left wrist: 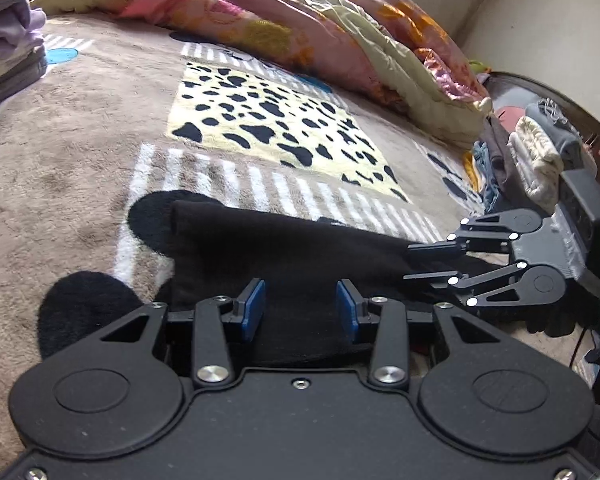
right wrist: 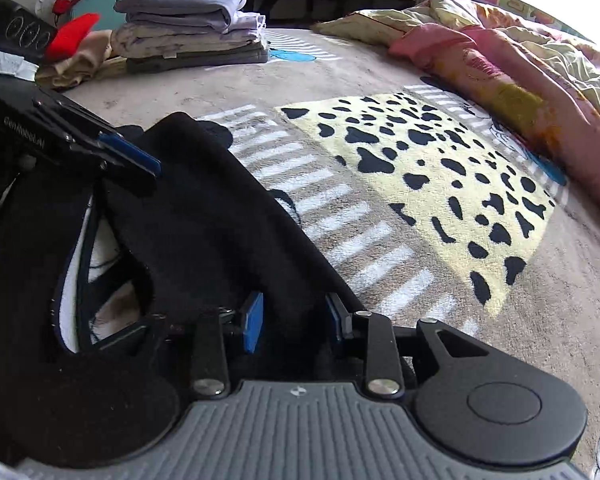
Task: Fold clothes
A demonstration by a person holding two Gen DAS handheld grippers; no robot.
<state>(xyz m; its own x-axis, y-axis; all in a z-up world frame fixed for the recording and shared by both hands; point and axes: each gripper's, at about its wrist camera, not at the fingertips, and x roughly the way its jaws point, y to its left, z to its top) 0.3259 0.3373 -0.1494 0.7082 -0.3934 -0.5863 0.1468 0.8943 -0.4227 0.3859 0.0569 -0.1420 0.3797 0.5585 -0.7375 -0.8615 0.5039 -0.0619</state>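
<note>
Gripping the black garment at two points along its near edge, low in both wrist views. Clamped by the left gripper at lower centre of the left view: fingers set partway closed, with bunched dark fabric filling the gap between the blue pads (read as a hold, not a hover). Clamped likewise by the right gripper at lower centre of the right view, also partway closed on a thick fold. In the left view, reaches in from the right edge of the frame and bites the same edge further along.

Lies mostly on the bed cover, spread toward the spotted yellow panel at mid-frame. Lifts only where gripped, tenting up at the left of the right view and exposing a pale lining underneath. Held at two spaced points, probably to keep the edge taut and straight, so as to carry over as one line without sagging in the middle.

Judged as early in the fold: edge raised, not yet laid across. Calls next for carrying both grips toward the far side, level with each other. Risks a slipped layer, given the thickness pinched.

Kept clear as a working area: folded stack parked at upper left of the right view, rumpled quilt bunched along the top of the left view, unsorted clothes at its right edge.
</note>
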